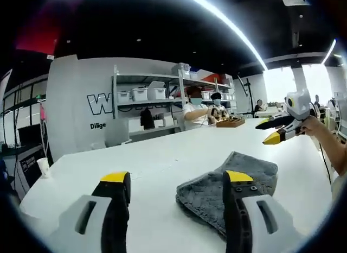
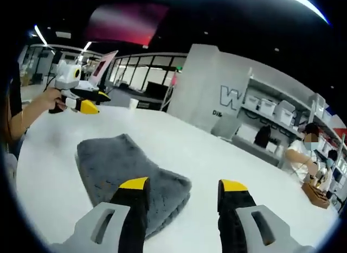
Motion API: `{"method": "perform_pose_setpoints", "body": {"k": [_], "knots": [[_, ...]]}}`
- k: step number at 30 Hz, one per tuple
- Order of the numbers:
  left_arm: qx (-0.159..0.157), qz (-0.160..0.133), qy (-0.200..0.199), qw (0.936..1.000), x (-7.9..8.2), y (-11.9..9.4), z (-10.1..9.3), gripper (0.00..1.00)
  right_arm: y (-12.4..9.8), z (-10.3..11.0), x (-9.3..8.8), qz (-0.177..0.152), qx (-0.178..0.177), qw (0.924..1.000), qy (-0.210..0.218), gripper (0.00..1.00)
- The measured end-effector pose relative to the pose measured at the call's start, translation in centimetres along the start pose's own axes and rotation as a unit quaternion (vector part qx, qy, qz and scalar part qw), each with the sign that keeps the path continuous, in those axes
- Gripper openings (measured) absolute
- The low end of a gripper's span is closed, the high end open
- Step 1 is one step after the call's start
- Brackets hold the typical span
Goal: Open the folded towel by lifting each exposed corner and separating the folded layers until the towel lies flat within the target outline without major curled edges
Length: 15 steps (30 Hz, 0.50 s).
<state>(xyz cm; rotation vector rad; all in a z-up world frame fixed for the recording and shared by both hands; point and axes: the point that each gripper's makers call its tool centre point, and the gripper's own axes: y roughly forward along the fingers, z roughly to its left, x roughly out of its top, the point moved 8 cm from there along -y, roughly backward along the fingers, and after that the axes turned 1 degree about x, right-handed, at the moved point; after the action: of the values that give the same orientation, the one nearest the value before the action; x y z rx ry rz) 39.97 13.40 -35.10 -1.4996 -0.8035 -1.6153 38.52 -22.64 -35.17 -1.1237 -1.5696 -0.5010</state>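
Two claws hover over a white tabletop (image 1: 162, 155), neither holding anything. In the left gripper view, the left claw (image 1: 177, 179) stands wide at six o'clock, its right jaw overlapping the folded grey towel (image 1: 217, 190), which lies at about five o'clock; the right claw (image 1: 271, 131) hangs at three o'clock in a hand (image 1: 312, 125), well apart from the towel, its jaws narrow. In the right gripper view, the right claw (image 2: 184, 185) stands wide at six o'clock, its left jaw over the towel (image 2: 119, 166).
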Motion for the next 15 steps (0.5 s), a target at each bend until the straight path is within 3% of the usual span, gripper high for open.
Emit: {"method": "perform_pose_setpoints", "body": {"k": [15], "knots": [[-0.016,0.026,0.007,0.9995,-1.1,2.1,0.3,0.67,3.0,-0.2,-0.5,0.02,0.017,0.9996,0.004,0.46]]}}
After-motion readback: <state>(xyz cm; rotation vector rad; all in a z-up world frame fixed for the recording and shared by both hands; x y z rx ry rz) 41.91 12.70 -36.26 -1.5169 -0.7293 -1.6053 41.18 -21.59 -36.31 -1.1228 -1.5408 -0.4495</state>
